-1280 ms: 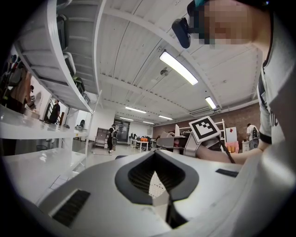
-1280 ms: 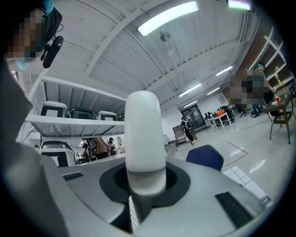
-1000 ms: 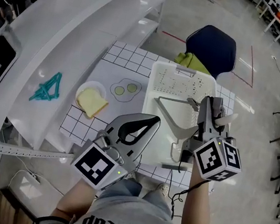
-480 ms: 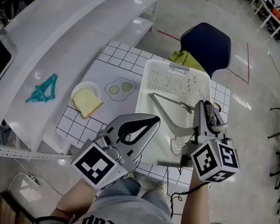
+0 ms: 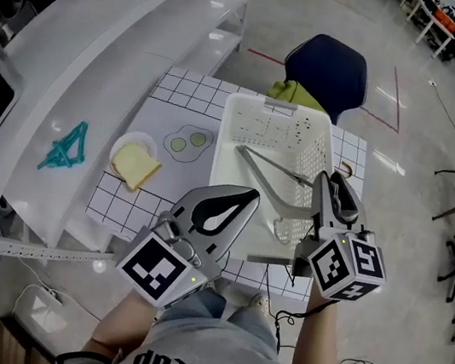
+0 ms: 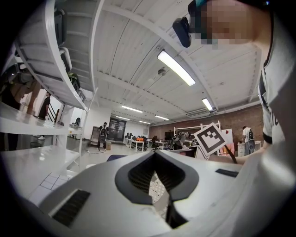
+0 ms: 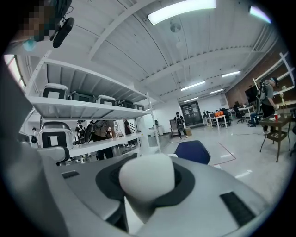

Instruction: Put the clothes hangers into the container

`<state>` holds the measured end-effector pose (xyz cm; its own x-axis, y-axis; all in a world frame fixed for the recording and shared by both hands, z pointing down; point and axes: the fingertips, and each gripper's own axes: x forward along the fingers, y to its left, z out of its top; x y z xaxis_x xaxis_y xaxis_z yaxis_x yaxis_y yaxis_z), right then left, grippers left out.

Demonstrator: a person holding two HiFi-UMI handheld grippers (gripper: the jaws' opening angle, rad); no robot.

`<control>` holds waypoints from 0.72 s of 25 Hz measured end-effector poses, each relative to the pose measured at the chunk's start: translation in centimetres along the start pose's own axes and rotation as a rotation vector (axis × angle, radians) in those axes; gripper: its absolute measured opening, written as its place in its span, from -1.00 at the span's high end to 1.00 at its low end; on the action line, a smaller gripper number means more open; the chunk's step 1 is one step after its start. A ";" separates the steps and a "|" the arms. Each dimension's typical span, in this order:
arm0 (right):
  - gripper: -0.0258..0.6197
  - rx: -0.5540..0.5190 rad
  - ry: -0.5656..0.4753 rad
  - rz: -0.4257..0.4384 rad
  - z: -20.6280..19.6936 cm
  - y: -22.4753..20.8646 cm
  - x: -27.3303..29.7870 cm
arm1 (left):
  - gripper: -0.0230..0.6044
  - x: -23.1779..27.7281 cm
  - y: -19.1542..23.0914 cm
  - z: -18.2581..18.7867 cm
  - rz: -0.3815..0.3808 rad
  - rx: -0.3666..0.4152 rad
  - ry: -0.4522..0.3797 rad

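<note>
**Grey hanger lies in the basket as the right gripper lets go**

At the bottom of the frame, the person's 2 arms reach forward from a grey shirt, each holding 1 gripper. The left gripper [image 5: 237,200] sits left of centre and tilts up to the right. Its jaws meet at the tips and close a teardrop-shaped gap with nothing in it. Its own view looks through that gap at the basket's mesh.

The right gripper [image 5: 332,190] is at the lower right, turned on edge over the near right part of the basket [image 5: 218,167]. Its jaws are opening and stand wide. In its own view a pale rounded shape fills the dark hollow between them; I cannot tell what it is.

The white basket stands at the centre of the frame on a checked mat [image 5: 173,94]. 1 grey hanger [image 5: 259,176] lies flat inside it, with its hook end just beside the right gripper's tips.

Left of the basket, a small plate [image 5: 127,144] holds a slice of bread [image 5: 137,167]. Further left, a bunch of teal hangers [image 5: 63,149] lies on the white counter [image 5: 102,52], well apart from the basket.

Beyond the basket, at the upper centre, a green cloth [image 5: 298,96] lies against a dark blue chair [image 5: 329,64].
</note>
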<state>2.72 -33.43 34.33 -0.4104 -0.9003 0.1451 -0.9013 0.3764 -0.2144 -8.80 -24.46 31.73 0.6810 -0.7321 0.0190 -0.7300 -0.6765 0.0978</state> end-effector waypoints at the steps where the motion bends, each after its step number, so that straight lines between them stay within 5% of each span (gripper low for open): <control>1: 0.50 -0.001 0.000 -0.004 0.0 -0.2 -0.2 | 0.86 0.0 -0.2 0.0 -0.001 -0.001 0.000; 18: 0.48 -0.041 -0.113 -0.059 3.8 -3.0 -4.9 | 0.86 0.8 -4.3 0.7 -0.017 0.016 -0.016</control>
<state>7.95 -31.00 30.61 -0.3406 -0.9391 0.0456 -0.9292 0.3288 -0.1690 -5.21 -22.20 30.61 0.6922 -0.7217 0.0016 -0.7193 -0.6898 0.0818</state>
